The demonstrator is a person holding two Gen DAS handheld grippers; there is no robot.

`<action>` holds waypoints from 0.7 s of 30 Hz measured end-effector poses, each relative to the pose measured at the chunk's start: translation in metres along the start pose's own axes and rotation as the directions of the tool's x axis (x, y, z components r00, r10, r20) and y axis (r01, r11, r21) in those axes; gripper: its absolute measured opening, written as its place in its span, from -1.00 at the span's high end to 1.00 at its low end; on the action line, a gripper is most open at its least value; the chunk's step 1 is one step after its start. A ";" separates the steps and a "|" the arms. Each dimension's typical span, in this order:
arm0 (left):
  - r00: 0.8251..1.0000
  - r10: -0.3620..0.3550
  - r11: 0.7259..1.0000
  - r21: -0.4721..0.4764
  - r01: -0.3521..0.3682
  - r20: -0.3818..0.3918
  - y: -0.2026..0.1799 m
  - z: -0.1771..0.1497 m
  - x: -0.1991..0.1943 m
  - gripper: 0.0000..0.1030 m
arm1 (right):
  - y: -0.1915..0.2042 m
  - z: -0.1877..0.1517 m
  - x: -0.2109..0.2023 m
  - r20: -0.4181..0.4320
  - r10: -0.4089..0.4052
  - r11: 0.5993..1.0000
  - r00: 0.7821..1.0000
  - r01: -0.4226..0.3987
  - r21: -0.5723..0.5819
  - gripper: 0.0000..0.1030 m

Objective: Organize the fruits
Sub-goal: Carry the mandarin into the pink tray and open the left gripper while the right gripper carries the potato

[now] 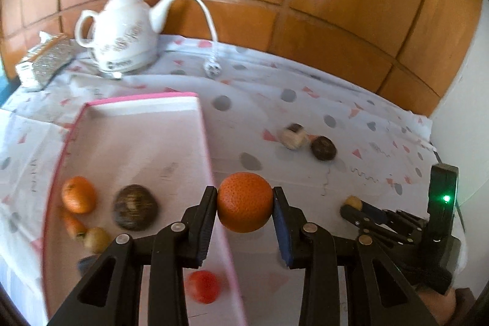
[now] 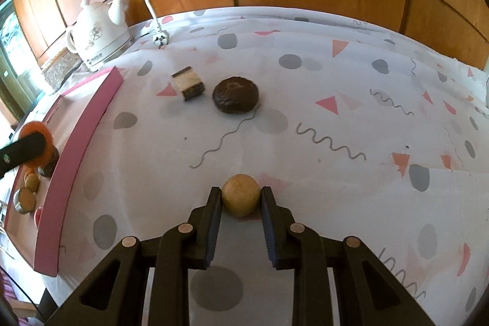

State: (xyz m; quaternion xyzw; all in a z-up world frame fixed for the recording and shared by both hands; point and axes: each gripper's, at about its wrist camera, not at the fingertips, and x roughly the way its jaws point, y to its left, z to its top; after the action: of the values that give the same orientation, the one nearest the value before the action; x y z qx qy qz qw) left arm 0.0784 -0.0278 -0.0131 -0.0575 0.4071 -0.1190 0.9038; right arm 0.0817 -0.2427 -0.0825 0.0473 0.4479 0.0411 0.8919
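A blurred dark item (image 1: 87, 262) in the pink-edged box (image 1: 211, 161) is half hidden.

Both wrist cameras look low and close across the patterned tablecloth (image 2: 305, 112) toward the wooden wall (image 1: 336, 5), sharing the kettle (image 1: 122, 32) at upper left.

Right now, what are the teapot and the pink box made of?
The teapot looks like glazed ceramic: white, shiny, with a printed pattern. The pink box seems to be cardboard or thin plastic: matte, flat walls, thin pink rim. I can't be sure.
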 end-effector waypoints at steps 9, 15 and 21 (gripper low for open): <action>0.997 0.066 0.995 -0.074 -0.062 0.040 0.045 -0.006 -0.020 0.30 | 0.016 -0.005 -0.003 -0.010 -0.008 1.000 1.000 0.007 -0.030 0.51; 0.994 0.101 0.987 -0.127 -0.094 0.048 0.072 -0.010 -0.023 0.29 | 0.029 -0.006 -0.004 -0.017 0.012 0.999 1.000 -0.013 -0.053 0.51; 0.991 0.129 0.978 -0.172 -0.121 0.038 0.092 -0.012 -0.021 0.29 | 0.045 -0.004 -0.006 -0.019 0.069 0.995 0.997 -0.070 -0.064 0.51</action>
State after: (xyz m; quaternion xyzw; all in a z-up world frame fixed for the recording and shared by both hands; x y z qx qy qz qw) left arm 0.0707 0.0661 -0.0243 -0.1114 0.3962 -0.0253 0.9110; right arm 0.0733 -0.1981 -0.0749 0.0336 0.4520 0.0870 0.8871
